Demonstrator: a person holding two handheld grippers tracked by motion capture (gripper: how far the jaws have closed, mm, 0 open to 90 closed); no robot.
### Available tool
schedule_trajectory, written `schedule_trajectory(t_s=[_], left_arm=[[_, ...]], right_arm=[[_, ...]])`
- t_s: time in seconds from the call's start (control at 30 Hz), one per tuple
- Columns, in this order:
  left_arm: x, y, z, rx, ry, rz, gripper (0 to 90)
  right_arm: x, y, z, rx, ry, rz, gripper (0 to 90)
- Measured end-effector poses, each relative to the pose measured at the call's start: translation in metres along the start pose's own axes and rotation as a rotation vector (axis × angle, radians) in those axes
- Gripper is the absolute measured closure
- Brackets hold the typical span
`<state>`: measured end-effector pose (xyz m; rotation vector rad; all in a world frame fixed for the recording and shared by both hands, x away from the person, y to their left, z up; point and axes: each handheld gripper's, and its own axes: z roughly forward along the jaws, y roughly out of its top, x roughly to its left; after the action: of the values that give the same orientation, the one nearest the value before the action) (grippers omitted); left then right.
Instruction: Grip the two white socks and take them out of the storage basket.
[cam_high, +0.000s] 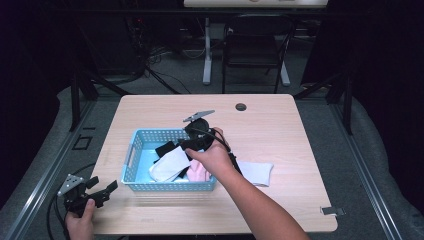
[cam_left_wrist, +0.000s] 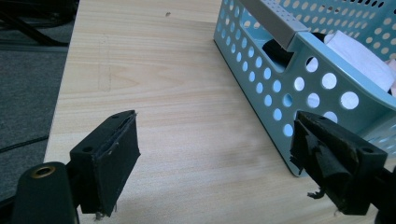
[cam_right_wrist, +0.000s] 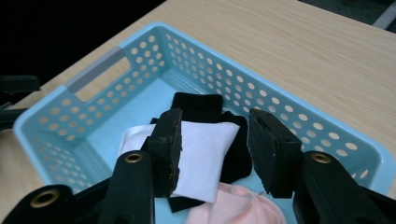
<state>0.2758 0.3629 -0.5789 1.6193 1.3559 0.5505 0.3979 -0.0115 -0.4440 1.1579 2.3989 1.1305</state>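
From my remote seat I list: a light wood table (cam_high: 280, 130) with a round cable hole (cam_high: 241, 107) near its far edge, standing on grey carpet (cam_high: 350, 165). Beyond it I log a black chair (cam_high: 252, 50), a white desk leg (cam_high: 207, 55), loose cables (cam_high: 160, 75) on the floor and black frame struts (cam_high: 75, 95). The room's surroundings are dark.

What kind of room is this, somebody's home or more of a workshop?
Probably a lab or recording workspace, not a home: a bare wooden table on grey carpet, loose cables on the floor behind it, and dark metal frame rails around the table.
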Motion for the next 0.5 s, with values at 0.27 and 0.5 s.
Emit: schedule_trajectory(t_s=[0.27,0.5], left_arm=[[0.000,0.000,0.000,-0.001,-0.001,0.000,15.3],[0.000,0.000,0.000,-0.001,-0.002,0.000,15.3]], right_arm=[[-0.013,-0.003,0.034,0.077,-0.047,0.059,59.5],[-0.016,-0.007,0.063,0.148,0.016,0.177,61.3]])
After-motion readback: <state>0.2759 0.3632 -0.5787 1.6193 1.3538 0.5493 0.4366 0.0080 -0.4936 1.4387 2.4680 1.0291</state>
